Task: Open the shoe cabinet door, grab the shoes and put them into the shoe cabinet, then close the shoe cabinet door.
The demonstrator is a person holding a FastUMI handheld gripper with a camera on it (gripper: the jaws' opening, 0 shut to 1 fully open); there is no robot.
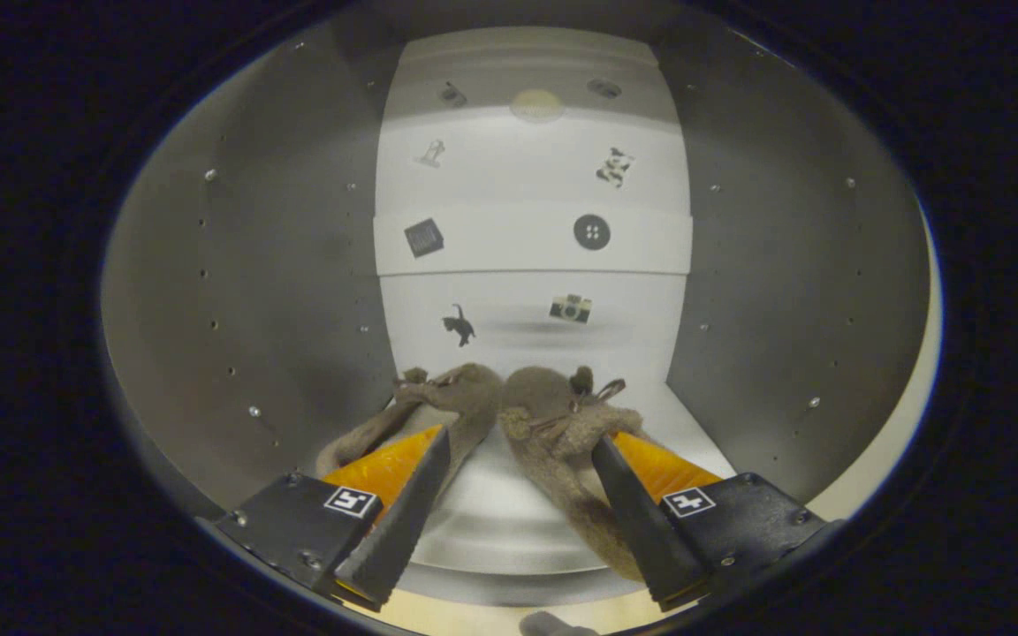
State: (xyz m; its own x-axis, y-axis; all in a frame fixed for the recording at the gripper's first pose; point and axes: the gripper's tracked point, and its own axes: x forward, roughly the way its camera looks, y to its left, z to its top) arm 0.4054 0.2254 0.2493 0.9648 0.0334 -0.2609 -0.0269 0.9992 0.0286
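White shoe cabinet (pixel 297 265), seen from inside w/ the gripper view looking in: grey side walls at 9 and 3 o'clock, each w/ rows of small peg holes and screw heads. Back panel (pixel 531 177) at 12 o'clock is white, in stepped horizontal bands, dotted w/ small dark stickers: a square one (pixel 423 238) and a round button one (pixel 591 231) on the middle band, a cat (pixel 459 325) and a camera (pixel 570 307) on the band below, 2 more higher up, too small to tell. Pale round disc (pixel 536 104) near the top centre. Cabinet floor (pixel 496 521) is pale, bare btwn the fingers

Pair of brown fuzzy slippers w/ orange insoles (pixel 509 406) sits on the cabinet floor at 6 o'clock from the back panel, toes pointing in twd the back and touching each other at the middle, heels splayed out twd the fingers. Small laces/pompoms on the tops

Gripper (pixel 518 517) wide apart, clamping nothing: left finger lies over the left slipper's orange insole, right finger over the right slipper's inner edge. Can't tell if either tip touches the fabric. Nothing blocks the way btwn fingers and back panel other than the slippers themselves

Small grey bit (pixel 553 625) at 6 o'clock below the fingers, unclear what
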